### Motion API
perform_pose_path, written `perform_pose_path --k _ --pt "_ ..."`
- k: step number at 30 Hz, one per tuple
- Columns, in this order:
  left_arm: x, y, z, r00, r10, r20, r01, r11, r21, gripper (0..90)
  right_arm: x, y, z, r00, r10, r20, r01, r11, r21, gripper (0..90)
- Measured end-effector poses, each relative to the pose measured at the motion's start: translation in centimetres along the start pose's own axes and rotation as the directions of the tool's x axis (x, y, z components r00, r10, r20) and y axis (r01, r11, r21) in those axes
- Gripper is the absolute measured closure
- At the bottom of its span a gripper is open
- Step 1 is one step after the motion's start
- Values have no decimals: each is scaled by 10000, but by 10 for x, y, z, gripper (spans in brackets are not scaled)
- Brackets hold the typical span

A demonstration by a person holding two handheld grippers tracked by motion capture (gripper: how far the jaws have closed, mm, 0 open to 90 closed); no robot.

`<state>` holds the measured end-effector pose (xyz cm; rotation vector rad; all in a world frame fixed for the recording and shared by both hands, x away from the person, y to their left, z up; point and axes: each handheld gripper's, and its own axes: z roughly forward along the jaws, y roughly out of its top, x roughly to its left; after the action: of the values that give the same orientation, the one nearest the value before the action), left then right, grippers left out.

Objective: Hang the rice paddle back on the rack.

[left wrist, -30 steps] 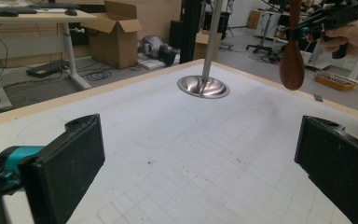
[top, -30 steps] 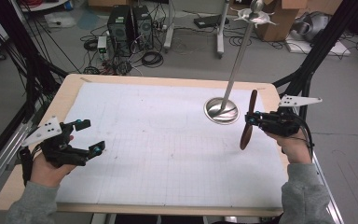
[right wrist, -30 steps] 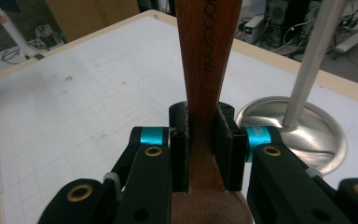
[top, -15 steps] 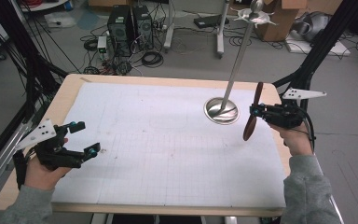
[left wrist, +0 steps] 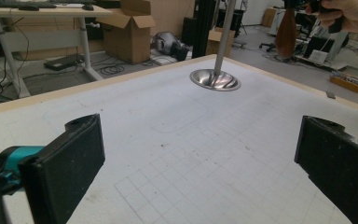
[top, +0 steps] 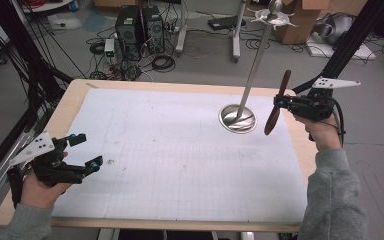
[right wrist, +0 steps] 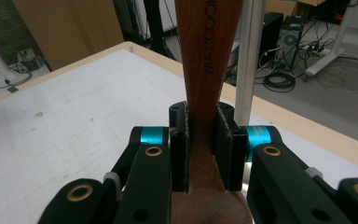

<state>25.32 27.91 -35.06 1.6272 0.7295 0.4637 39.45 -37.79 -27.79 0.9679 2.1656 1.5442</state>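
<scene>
A brown wooden utensil hangs in the air over the table's right edge, tilted, with my right gripper shut on its handle. In the right gripper view the two pads clamp the wooden handle, and my right gripper holds it upright in front of a metal pole. A steel stand with a round dish base rises from the white gridded mat, just left of the utensil. My left gripper stands open and holds nothing near the front left corner; in the left gripper view its jaws stand wide apart over the mat.
The stand's pole ends in a pronged metal head high above the table. The wooden table edge frames the mat. Computer towers, cables and cardboard boxes lie on the floor beyond. Black frame posts stand at both sides.
My right gripper has carried the wooden utensil upward and a little to the right, away from the mat. The left gripper has barely shifted and stays open.
</scene>
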Motion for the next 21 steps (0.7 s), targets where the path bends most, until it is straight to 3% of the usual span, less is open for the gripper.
perform_pose_path --k 10,16,21 --pt "-1 -2 -10 9998 -30 -204 30 10000 -16 19 -15 14 -7 9999 -33 106 33 10000 64 776" --pt "-1 -3 -13 9996 -35 -269 36 10000 27 19 -18 21 -7 9998 63 204 -69 9995 312 777" --pt "-2 -4 -16 9995 -32 -321 33 10000 14 19 -20 27 -5 9995 41 298 -47 9998 217 777"
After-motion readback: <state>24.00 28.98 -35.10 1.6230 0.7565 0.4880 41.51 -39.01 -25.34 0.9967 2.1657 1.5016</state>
